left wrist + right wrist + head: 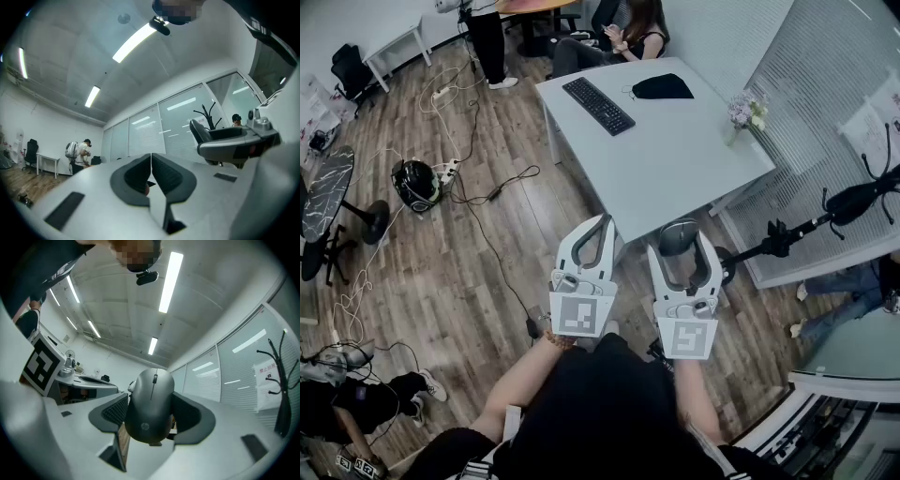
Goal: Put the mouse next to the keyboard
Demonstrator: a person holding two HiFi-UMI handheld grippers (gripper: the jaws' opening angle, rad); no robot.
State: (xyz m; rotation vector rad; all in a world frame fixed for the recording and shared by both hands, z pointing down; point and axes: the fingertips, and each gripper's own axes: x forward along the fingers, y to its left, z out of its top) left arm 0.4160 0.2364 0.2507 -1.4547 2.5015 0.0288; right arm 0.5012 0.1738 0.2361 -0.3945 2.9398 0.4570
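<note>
A dark grey mouse (pixel 150 408) sits between the pads of my right gripper (pixel 151 401), which is shut on it and points slightly upward. In the head view the mouse (pixel 678 237) and right gripper (pixel 686 246) hang off the near corner of the white table (pixel 675 169). The black keyboard (pixel 598 105) lies on the far part of that table, well apart from the mouse. My left gripper (pixel 602 223) is held beside the right one, short of the table. Its jaws (pixel 151 159) are shut with nothing between them.
A black cloth item (pixel 662 87) lies right of the keyboard, and a small flower bunch (pixel 747 112) stands at the table's right edge. A person (pixel 623 33) sits beyond the table. A helmet (pixel 416 184) and cables lie on the wooden floor at left. A black stand (pixel 825 220) is at right.
</note>
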